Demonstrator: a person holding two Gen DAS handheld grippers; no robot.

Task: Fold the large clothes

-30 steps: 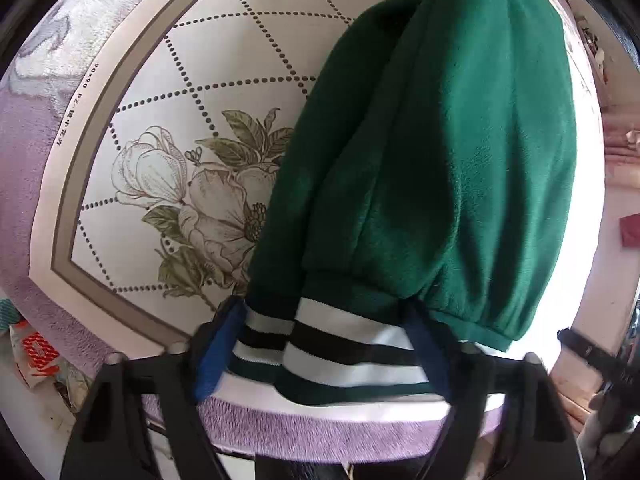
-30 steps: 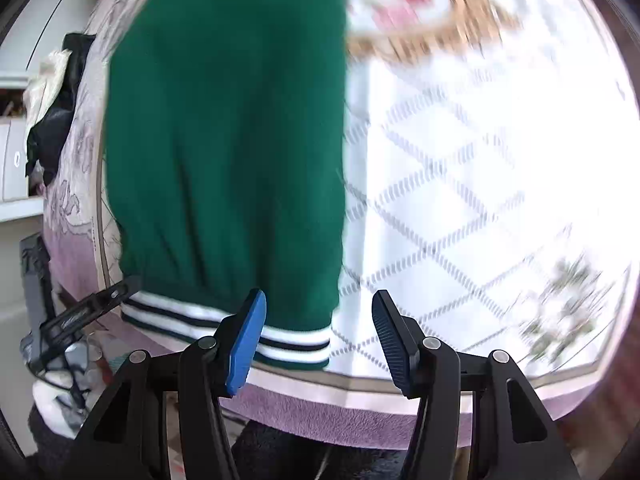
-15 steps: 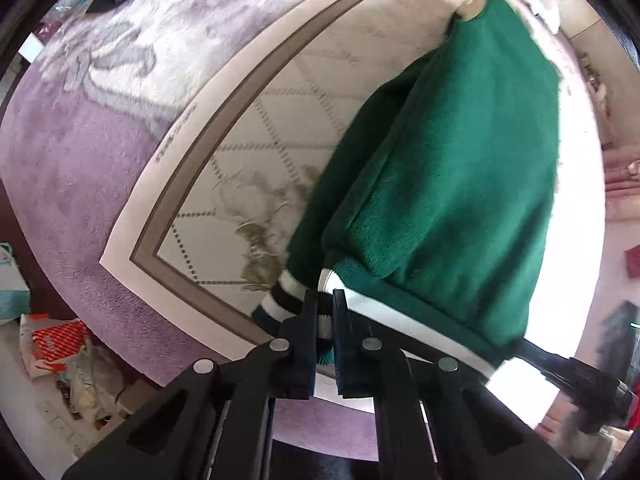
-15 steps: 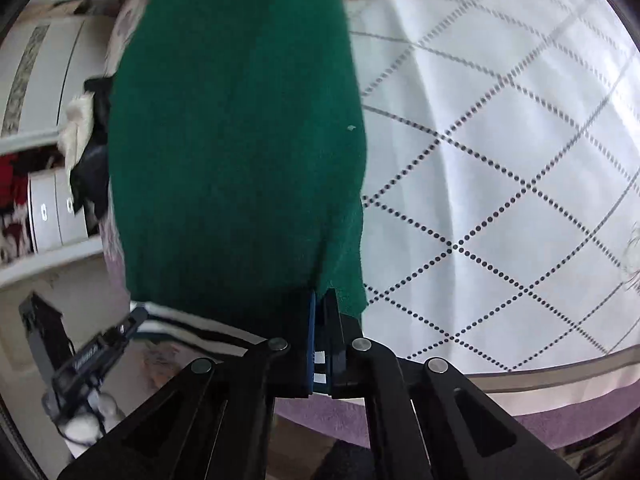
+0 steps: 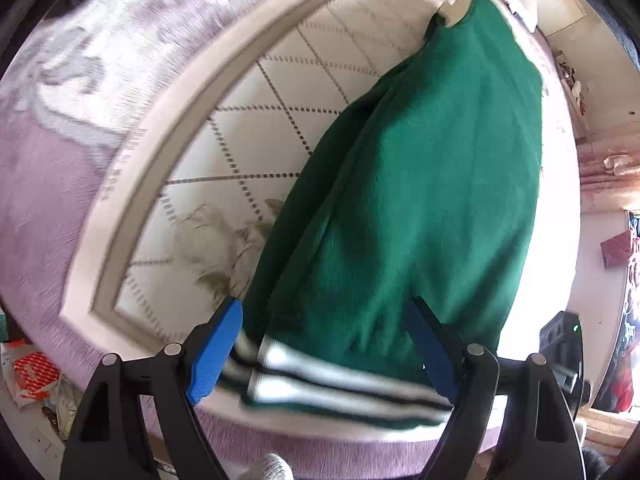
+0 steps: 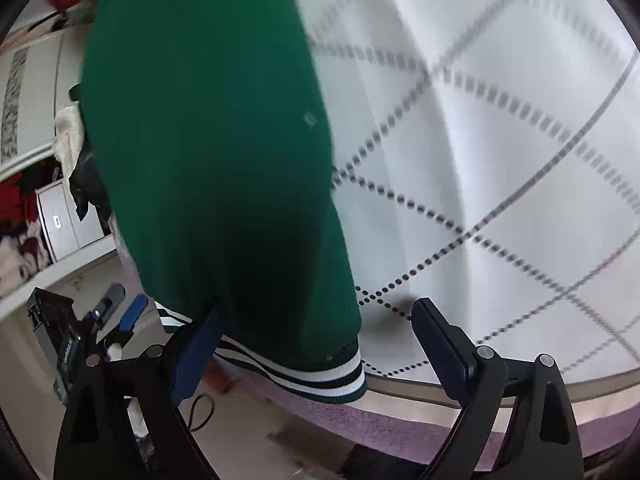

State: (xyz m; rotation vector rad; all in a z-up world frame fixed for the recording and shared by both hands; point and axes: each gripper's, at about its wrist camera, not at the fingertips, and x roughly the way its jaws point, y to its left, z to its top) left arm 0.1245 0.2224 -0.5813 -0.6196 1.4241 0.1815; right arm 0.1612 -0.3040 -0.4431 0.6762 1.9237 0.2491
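Only blurred, unreadable print edges the bedspread (image 5: 120, 168) where the green sweater (image 5: 420, 200) lies, its striped hem between the opening, unclenched jaws of both left gripper (image 5: 324, 344) and right gripper (image 6: 316, 344).

The green sweater (image 5: 432, 200) with a black-and-white striped hem (image 6: 320, 376) lies lengthwise, folded narrow, on the quilted bedspread (image 5: 248, 152).
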